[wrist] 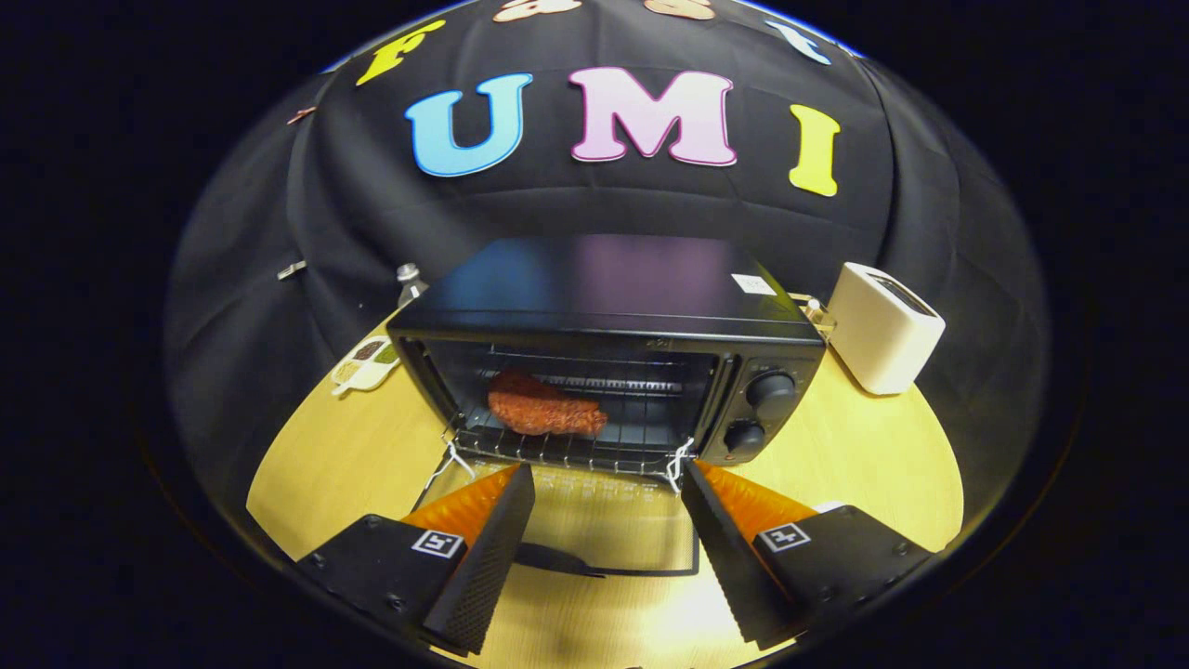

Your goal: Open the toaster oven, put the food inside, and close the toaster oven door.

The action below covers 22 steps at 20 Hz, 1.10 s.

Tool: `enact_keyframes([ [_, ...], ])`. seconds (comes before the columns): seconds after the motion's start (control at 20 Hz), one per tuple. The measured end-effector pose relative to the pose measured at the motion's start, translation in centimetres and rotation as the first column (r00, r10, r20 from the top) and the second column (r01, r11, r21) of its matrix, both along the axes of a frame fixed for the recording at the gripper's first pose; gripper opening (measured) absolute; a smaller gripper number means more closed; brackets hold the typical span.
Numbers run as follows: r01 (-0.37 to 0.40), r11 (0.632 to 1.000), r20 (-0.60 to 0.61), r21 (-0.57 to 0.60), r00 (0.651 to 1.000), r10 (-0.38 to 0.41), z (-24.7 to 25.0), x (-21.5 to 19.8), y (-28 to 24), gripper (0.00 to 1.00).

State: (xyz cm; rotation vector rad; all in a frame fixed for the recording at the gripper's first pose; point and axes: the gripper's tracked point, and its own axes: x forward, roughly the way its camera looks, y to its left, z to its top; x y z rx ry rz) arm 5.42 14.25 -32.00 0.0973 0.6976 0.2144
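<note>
Two fingers wide apart, gripper (pixel 608 483) empty

The black toaster oven (pixel 608 358) hides most of a small clear bottle with a grey cap (pixel 410 283) behind its far left corner, and part of a clear item (pixel 817 314) at its right, too small to tell. The gripper (pixel 608 492), its fingers wide apart and holding nothing, covers both near corners of the folded-down glass door (pixel 604 530). The reddish-brown food (pixel 543 409) lies on the rack, its surface blurred. The labels by the two black knobs (pixel 757 409) are too small to make out.
</note>
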Motion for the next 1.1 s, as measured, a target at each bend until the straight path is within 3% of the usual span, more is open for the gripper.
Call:
enact_keyframes([
  [0.75,-0.103,0.993,-0.125,0.053,0.986,0.109,-3.2,-8.0,5.3,0.99],
  [1.1,-0.018,0.997,-0.257,0.073,0.966,0.036,-7.3,-10.3,6.1,0.99],
])
